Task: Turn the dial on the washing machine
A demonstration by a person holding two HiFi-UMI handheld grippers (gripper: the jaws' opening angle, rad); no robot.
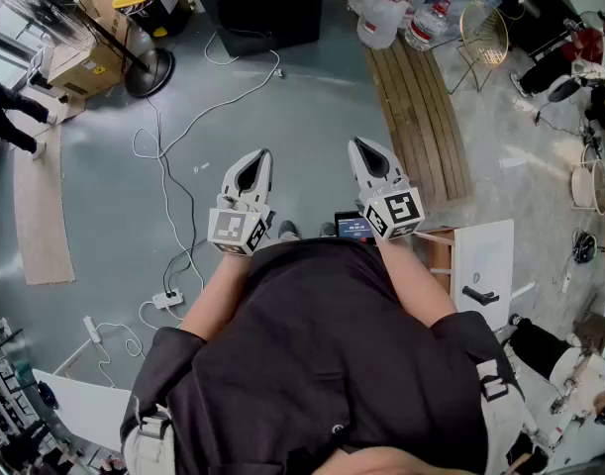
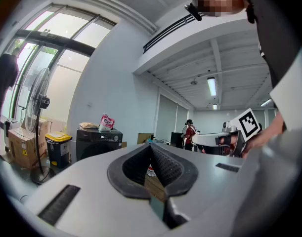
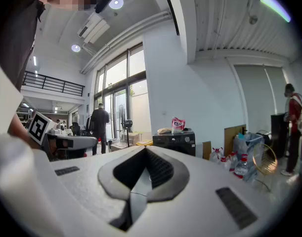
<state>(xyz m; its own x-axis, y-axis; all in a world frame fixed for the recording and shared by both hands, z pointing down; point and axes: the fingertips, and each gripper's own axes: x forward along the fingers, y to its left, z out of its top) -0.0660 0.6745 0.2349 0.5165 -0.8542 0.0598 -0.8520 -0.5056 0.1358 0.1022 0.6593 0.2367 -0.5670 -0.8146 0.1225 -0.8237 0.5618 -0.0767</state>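
Head view: we hold left claw (image 1: pixel 254 158) & right claw (image 1: pixel 365 146) about level over the grey floor (image 1: pixel 104 166), both closed, nothing in them. Washer (image 1: pixel 267 8), a black box, sits at the top edge, well apart from both.

Left gripper view: tips meet, empty. Washer (image 2: pixel 98 143) is dark & boxy w/ 1 pink bag (image 2: pixel 107 122) on top; dial too small to tell.

Right gripper view: jaws closed, empty. Washer (image 3: pixel 174 141) is ahead, against the white wall (image 3: pixel 190 83).
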